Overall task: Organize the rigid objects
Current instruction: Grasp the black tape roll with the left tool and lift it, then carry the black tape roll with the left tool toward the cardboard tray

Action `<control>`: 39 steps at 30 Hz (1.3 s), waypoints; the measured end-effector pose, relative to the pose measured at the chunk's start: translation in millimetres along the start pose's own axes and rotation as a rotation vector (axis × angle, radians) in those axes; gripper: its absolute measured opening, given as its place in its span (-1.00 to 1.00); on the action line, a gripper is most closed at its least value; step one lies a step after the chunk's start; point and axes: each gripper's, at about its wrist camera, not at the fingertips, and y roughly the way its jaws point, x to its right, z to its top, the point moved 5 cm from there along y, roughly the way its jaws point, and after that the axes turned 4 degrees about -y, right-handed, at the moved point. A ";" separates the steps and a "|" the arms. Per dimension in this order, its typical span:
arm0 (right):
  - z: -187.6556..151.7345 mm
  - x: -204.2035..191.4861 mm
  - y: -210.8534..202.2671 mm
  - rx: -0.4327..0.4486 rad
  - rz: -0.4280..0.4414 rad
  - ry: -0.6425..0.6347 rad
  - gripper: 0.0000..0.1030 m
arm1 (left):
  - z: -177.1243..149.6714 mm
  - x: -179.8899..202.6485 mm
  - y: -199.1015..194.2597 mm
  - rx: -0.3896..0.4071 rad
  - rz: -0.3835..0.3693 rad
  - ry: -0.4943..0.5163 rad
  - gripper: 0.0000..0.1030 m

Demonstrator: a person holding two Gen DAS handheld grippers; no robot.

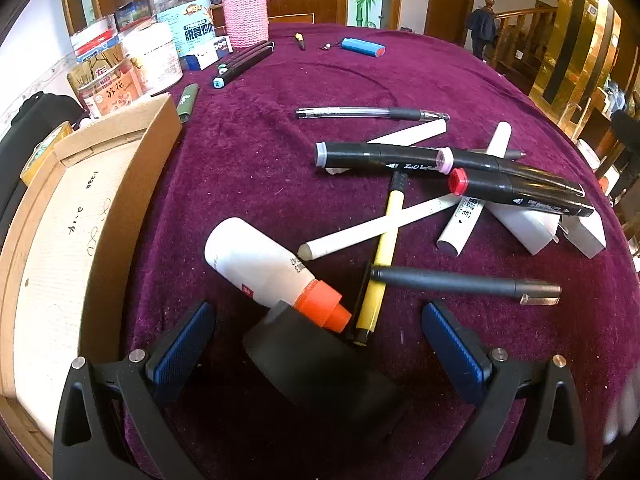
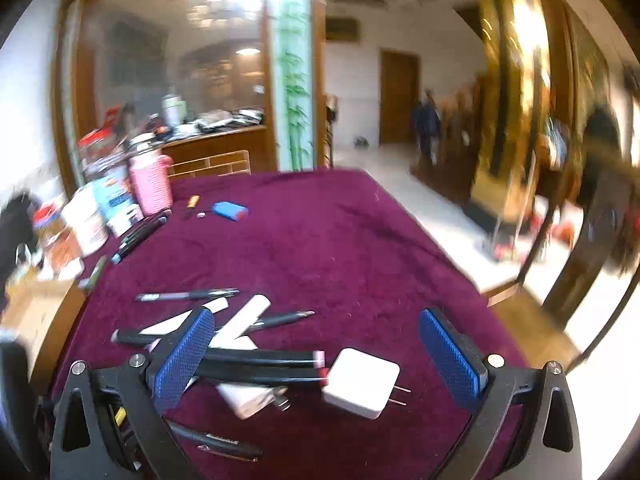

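Between the wide-open left tool (image 1: 318, 350), a black roll of tape (image 1: 320, 372) props the white orange-capped plastic bottle (image 1: 264, 268) — a grab w/ that tool could knock it rolling; right tool (image 2: 320, 364) also spread, empty

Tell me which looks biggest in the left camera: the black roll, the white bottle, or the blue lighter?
1. Black roll, though it sits nearest the camera, so that inflates it.
2. White bottle.
3. Blue lighter, far away, so its true size is unsure.
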 end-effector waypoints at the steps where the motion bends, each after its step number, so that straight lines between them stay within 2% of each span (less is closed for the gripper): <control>1: -1.9 9.0 8.3 -0.009 -0.026 0.022 0.99 | 0.2 0.0 0.1 0.000 -0.001 0.000 1.00; 3: -11.2 29.6 21.8 -0.043 -0.054 0.067 0.99 | 0.5 -0.3 0.0 0.000 -0.008 -0.002 0.99; 6: -17.2 53.9 36.1 -0.091 0.007 0.189 0.99 | -0.9 -5.4 -6.7 -0.004 -0.077 -0.019 0.99; 8: -19.0 64.5 31.2 -0.071 0.013 0.224 0.99 | -3.9 -12.9 -18.9 -0.003 -0.166 -0.058 0.98; 11: -22.7 66.3 22.5 0.000 0.065 0.288 0.99 | -3.6 -28.5 -45.1 0.066 -0.256 -0.090 0.97; 14: -21.8 52.0 28.7 -0.041 0.100 0.234 0.99 | 1.0 -40.5 -62.5 0.147 -0.223 -0.062 0.98; 18: -26.3 38.3 35.8 -0.116 0.139 0.196 0.99 | 7.5 -33.5 -64.1 0.163 -0.153 0.030 0.92; 21: -28.1 35.6 37.2 -0.125 0.142 0.194 0.99 | 6.0 -22.2 -56.7 0.117 -0.169 0.071 0.83; 24: -28.0 33.4 37.2 -0.120 0.138 0.181 0.99 | 8.1 -21.4 -44.2 0.069 -0.172 0.028 0.80; 27: -29.7 28.0 39.6 -0.134 0.146 0.160 0.99 | 9.9 -22.0 -32.4 0.012 -0.202 -0.027 0.56; 29: -30.9 25.8 41.4 -0.144 0.148 0.153 0.99 | 4.0 -18.8 -23.6 -0.030 -0.211 -0.012 0.15; 30: -31.5 25.7 42.3 -0.148 0.149 0.153 0.99 | 0.1 -17.6 -20.6 -0.057 -0.235 -0.010 0.06; 39: -34.8 22.5 44.9 -0.168 0.157 0.156 0.99 | -11.1 -19.0 -25.7 -0.047 -0.235 -0.014 0.07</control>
